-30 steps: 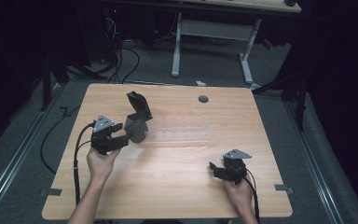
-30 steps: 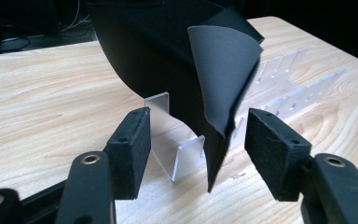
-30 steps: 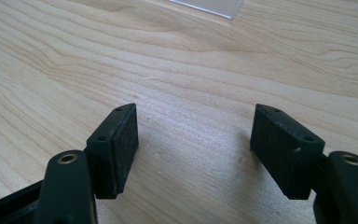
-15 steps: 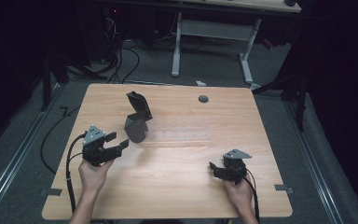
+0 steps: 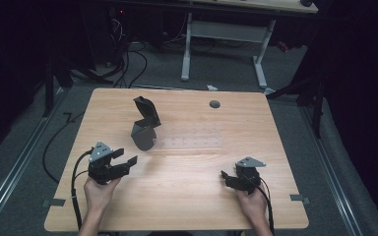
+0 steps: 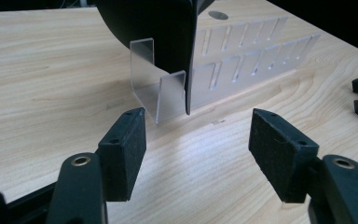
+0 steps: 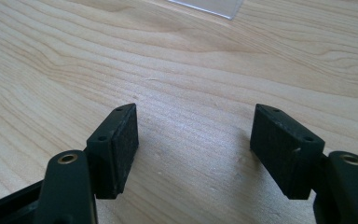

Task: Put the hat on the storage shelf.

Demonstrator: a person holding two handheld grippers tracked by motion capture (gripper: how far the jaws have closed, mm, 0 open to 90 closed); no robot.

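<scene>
The dark scoop-shaped piece stands upright on the tabletop, lodged at the left end of a clear slotted rack that lies flat beside it, toward three o'clock. In the left gripper view the dark piece sits in the clear bracket at the rack's end, so seating it appears done. The left tongs hang at about seven o'clock from it, near but apart, released and wide with nothing between them; their pads frame the bracket without touching. The right tongs rest well apart at about four o'clock, likewise spread and empty over bare wood. Judging from this, what remains is little: perhaps a check that the piece stands firm, or drawing both hands clear.
</scene>
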